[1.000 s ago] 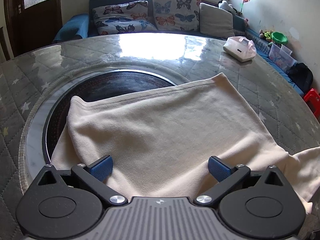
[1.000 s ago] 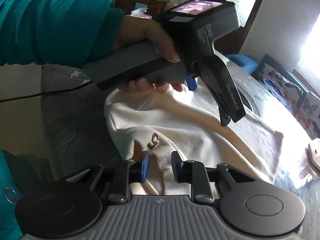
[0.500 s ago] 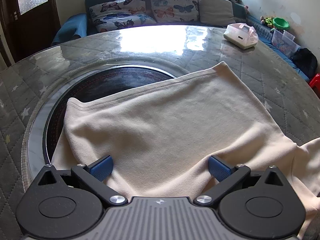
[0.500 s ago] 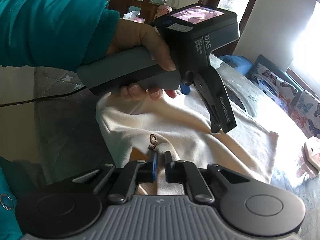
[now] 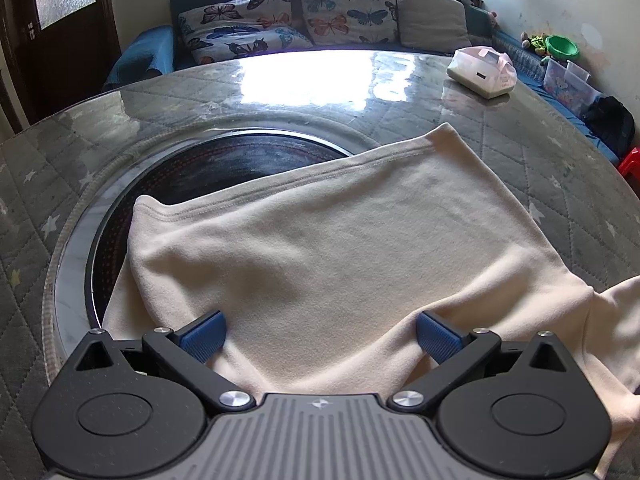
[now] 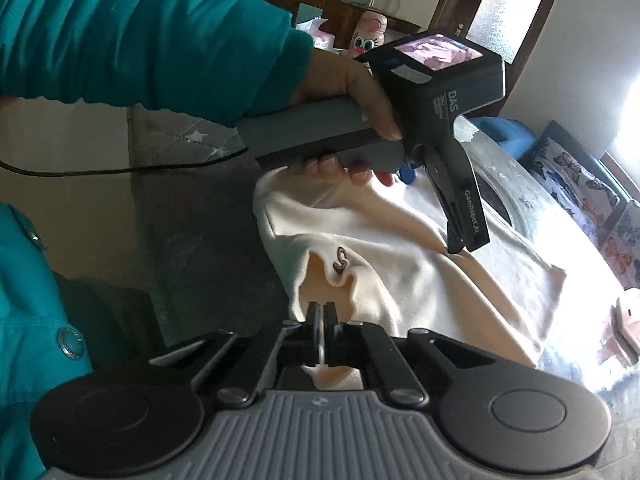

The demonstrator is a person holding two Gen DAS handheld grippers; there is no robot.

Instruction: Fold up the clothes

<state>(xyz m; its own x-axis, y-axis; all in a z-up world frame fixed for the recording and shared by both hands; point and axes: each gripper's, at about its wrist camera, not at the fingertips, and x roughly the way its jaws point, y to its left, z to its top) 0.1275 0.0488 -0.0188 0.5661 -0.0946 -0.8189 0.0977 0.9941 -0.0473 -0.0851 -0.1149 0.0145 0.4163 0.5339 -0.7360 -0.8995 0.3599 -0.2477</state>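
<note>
Left-wrist view: left tongs (image 5: 320,338) stand wide apart at the bottom of the frame, pads resting on the cream fleece garment (image 5: 320,240) without pinching it. The garment lies across centre frame on the grey quilted glass-topped surface (image 5: 200,92), its far hem over the dark round inset (image 5: 208,172).

Right-wrist view: right tongs (image 6: 321,318), bottom centre, have just closed and are clamped on a thin edge of cloth near the embroidered mark (image 6: 342,260).

Risk: the pinch is shallow, so lifting may pull the fleece free. With the left tongs not clamping, the body may drag and bunch.
</note>
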